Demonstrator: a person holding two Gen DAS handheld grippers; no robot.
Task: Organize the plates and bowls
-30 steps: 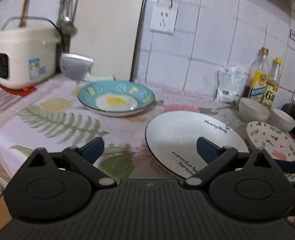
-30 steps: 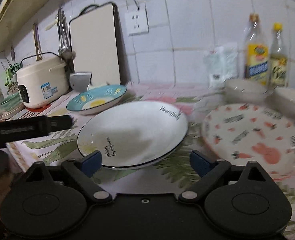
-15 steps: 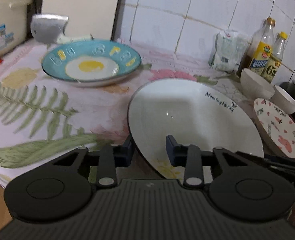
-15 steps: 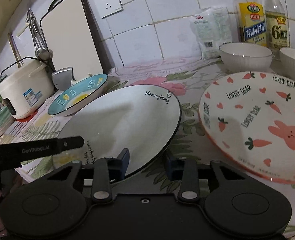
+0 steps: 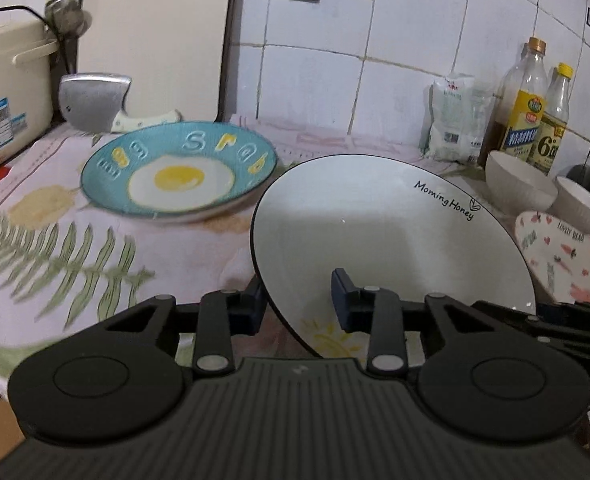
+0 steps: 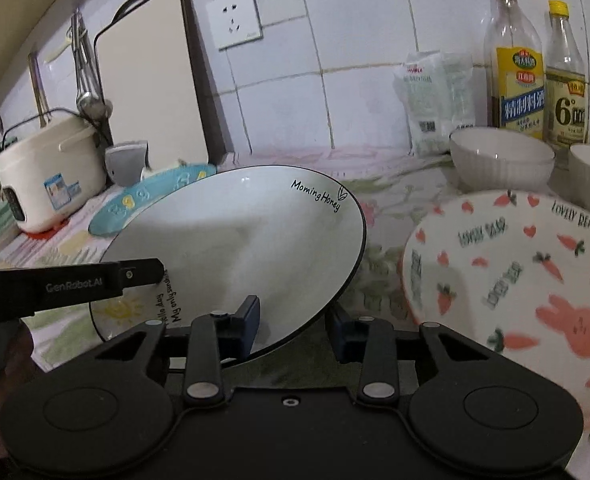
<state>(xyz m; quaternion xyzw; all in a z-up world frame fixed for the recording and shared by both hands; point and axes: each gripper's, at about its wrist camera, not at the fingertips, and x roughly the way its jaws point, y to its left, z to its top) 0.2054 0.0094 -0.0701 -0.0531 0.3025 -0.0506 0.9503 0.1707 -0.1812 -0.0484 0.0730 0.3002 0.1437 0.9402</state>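
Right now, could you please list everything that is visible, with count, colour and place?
white plate: 1, white, black rim, centre, tilted, gripped
egg plate: 1, turquoise, left
bunny plate: 1, white, pink print, right
bowls: 2, white, right back
bottles: 2, yellow labels, wall
bag: 1, white, wall
rice cooker: 1, cream, far left
cutting board: 1, cream, leaning on wall
cleaver: 1, steel, behind egg plate
left tool: shut on plate rim
right tool: shut on plate rim

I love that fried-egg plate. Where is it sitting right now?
The blue egg plate lies on the floral cloth at the left, behind the white plate, just in front of the cleaver and cutting board.
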